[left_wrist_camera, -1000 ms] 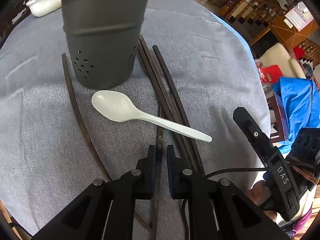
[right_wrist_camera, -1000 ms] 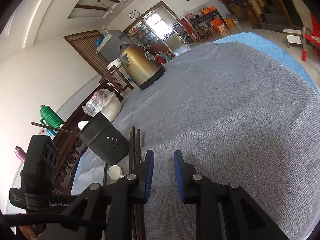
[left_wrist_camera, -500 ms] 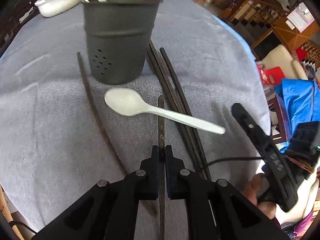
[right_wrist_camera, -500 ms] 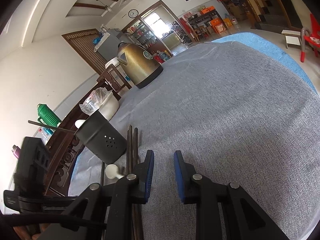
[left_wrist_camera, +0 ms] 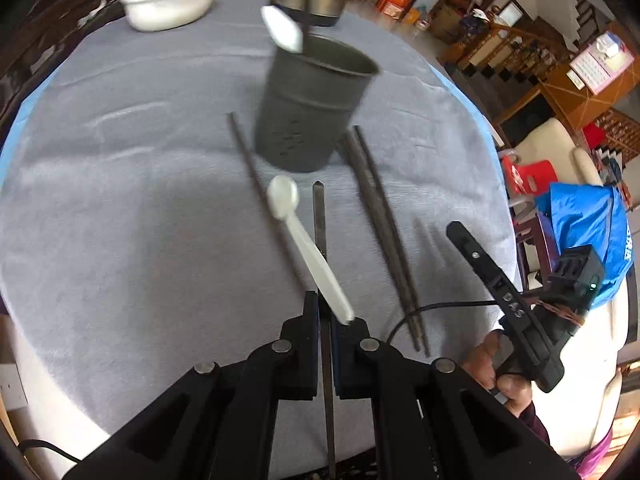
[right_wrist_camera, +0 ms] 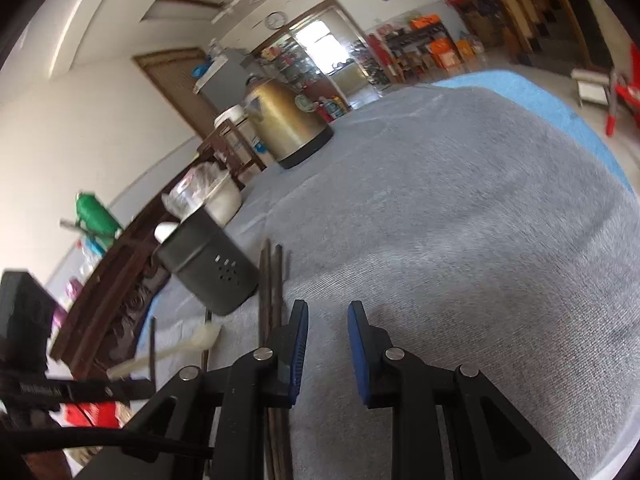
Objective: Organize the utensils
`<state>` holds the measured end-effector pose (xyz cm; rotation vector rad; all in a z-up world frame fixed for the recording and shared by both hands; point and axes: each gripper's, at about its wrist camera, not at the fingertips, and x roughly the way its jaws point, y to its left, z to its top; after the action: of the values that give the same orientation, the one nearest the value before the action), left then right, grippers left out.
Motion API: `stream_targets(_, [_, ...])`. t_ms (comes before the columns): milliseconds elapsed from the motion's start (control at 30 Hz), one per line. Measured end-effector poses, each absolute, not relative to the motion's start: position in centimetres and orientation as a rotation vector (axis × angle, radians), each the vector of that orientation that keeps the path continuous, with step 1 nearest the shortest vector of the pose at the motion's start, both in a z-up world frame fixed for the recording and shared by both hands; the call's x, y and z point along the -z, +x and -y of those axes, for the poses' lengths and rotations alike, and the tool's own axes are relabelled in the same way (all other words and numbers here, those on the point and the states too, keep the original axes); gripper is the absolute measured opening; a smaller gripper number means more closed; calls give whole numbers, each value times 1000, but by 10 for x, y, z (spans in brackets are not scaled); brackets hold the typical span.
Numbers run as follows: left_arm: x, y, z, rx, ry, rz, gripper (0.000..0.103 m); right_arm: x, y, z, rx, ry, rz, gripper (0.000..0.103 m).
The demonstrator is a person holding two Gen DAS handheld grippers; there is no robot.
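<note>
Grey cloth covers the round worktop (left_wrist_camera: 120, 200), with a cluttered household room behind it. Nearest, the left tool (left_wrist_camera: 325, 316) is clenched on a dark chopstick (left_wrist_camera: 320, 216), which runs forward from between its black fingers (left_wrist_camera: 310, 320) toward the holder. A white plastic spoon (left_wrist_camera: 304, 240) lies slanted across that chopstick, its handle end resting at the tool's tips and its bowl pointing toward the holder. Just left of the spoon lies a single loose chopstick (left_wrist_camera: 256, 184); to the right, a pair of chopsticks (left_wrist_camera: 384, 232) lies side by side on the cloth. Off to the right, a hand grips the right tool (right_wrist_camera: 327, 320), whose blue-padded fingers (right_wrist_camera: 300, 340) stand apart, grasping nothing, above bare cloth beside the pair.

Beyond the spoon stands the dark grey perforated utensil holder (left_wrist_camera: 312, 108), upright, with a white spoon (left_wrist_camera: 282, 30) and a dark stick already leaning out of it. Farther back sit a white lidded dish (left_wrist_camera: 168, 0) at the left and a brass-coloured electric kettle (right_wrist_camera: 284, 124) behind the holder.
</note>
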<state>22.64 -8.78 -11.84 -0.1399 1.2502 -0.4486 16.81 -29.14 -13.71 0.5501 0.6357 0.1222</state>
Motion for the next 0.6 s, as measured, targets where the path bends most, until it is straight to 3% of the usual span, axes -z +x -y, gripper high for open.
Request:
stream_targets(233, [130, 219, 50, 404, -214, -1281, 5, 112, 184, 241, -286, 488, -731, 24])
stream_targets(600, [141, 209, 34, 421, -258, -1312, 5, 121, 238, 170, -496, 561, -967, 24])
